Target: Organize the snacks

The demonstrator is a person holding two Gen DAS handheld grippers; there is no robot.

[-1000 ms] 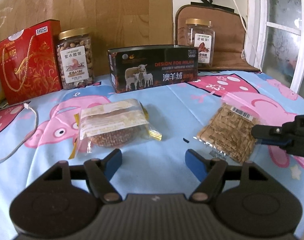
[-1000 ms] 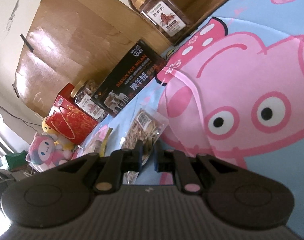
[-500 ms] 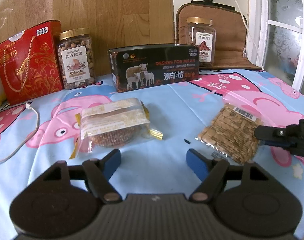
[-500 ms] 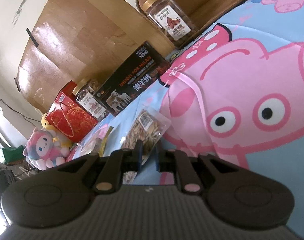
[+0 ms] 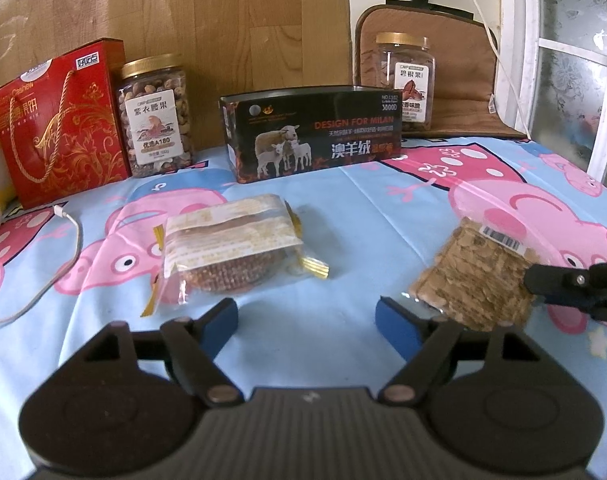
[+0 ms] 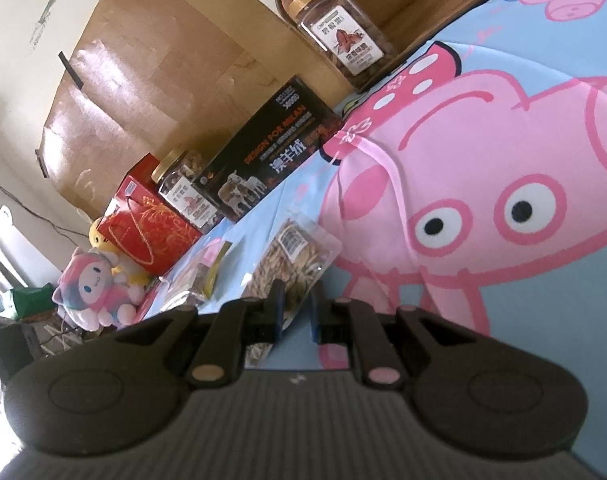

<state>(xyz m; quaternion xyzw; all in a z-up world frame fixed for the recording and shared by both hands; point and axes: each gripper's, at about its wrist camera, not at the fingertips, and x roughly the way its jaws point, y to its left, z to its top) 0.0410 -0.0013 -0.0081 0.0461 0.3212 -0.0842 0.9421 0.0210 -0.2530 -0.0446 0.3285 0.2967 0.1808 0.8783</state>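
Gripping the near edge of a clear bag of flaky snacks [image 5: 475, 276], lifted off the cartoon-print cloth [image 5: 363, 208]: right gripper [image 6: 295, 312], jaws clenched. Left gripper [image 5: 307, 320]: jaws widening, nothing between. Second snack bag [image 5: 227, 252] flat on cloth.

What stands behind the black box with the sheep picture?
Behind the black box with the sheep picture I see a wooden board leaning upright. To the right stands a clear nut jar with a gold lid against a brown cushion. The box hides the board's base.
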